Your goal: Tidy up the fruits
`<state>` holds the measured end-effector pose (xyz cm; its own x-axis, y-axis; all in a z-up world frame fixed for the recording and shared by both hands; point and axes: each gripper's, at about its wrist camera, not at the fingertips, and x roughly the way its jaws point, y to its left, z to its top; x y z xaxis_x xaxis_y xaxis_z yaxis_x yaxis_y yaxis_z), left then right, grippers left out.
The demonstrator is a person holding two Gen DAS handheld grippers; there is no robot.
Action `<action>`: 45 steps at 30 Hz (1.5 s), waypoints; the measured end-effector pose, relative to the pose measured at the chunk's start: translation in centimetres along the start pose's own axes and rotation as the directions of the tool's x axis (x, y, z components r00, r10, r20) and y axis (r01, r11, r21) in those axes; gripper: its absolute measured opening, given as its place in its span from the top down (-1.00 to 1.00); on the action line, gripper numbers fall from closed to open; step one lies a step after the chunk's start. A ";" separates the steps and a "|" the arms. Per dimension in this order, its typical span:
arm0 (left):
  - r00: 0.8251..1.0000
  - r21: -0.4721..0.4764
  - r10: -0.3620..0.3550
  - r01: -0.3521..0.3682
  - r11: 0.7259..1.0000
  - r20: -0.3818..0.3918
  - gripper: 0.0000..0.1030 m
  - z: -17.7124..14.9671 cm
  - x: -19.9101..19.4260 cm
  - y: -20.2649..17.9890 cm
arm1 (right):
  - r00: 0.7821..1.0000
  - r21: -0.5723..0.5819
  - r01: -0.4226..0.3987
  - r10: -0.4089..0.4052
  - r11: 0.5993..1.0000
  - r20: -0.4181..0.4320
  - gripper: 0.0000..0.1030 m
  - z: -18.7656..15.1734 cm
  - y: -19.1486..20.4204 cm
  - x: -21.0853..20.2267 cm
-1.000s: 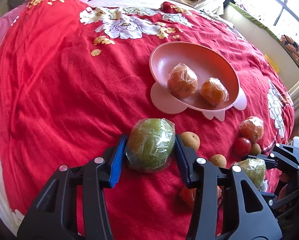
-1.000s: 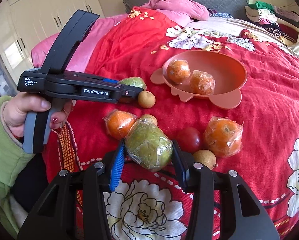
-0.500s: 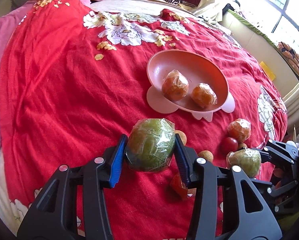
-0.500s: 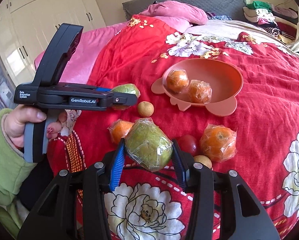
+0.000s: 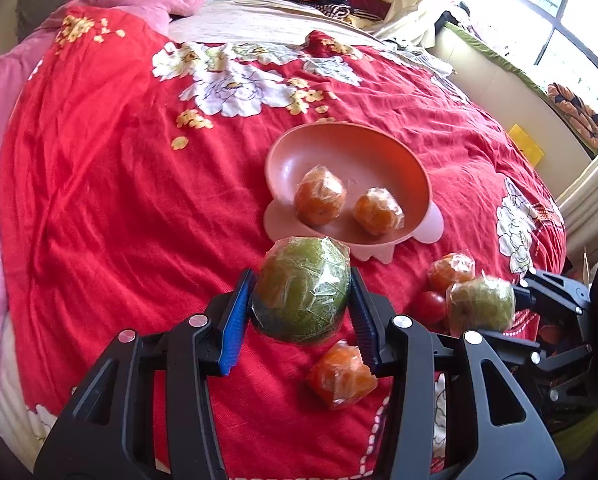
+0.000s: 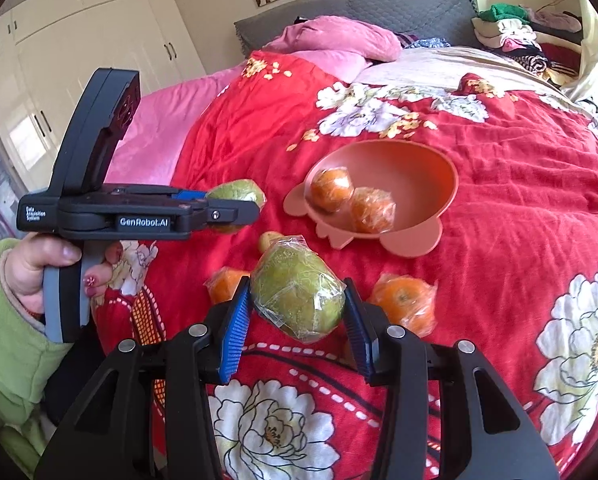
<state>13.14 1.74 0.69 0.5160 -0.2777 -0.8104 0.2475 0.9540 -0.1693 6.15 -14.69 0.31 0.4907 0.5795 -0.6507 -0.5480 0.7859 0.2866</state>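
Left gripper point(image 5: 303, 300) pinches wrapped green fruit point(image 5: 302, 289), just short of pink bowl point(image 5: 379, 140) rim. Right gripper point(image 6: 297, 312) pinches wrapped pear point(image 6: 297, 294); bedspread point(image 5: 119, 200) leftward bare.

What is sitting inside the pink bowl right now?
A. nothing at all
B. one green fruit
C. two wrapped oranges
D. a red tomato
C: the pink bowl holds two wrapped oranges, while both green fruits are held in the grippers, outside the bowl.
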 end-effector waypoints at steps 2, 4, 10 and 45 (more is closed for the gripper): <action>1.000 0.009 -0.004 0.004 1.000 0.000 0.26 0.4 0.1 -0.5 | 1.000 0.005 0.007 -0.007 1.000 0.010 0.17 0.3 -0.3 -0.3; 1.000 0.016 -0.005 0.005 1.000 0.003 0.26 0.7 0.1 -0.9 | 1.000 0.016 0.014 -0.014 1.000 0.023 0.17 0.7 -0.8 -0.7; 1.000 0.036 -0.014 0.014 0.999 0.004 0.26 1.6 0.5 -2.0 | 0.998 0.032 0.033 -0.035 0.999 0.055 0.17 1.5 -2.1 -1.7; 0.998 0.069 0.028 -0.025 0.997 -0.049 0.27 9.6 7.4 -2.4 | 0.996 0.035 0.082 -0.083 0.996 0.027 0.17 5.1 -6.7 2.6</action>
<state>24.19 -3.63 0.48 0.4815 -0.2449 -0.8415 0.2904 0.9505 -0.1105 14.56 -17.35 0.34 0.5524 0.5176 -0.6534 -0.4818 0.8379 0.2566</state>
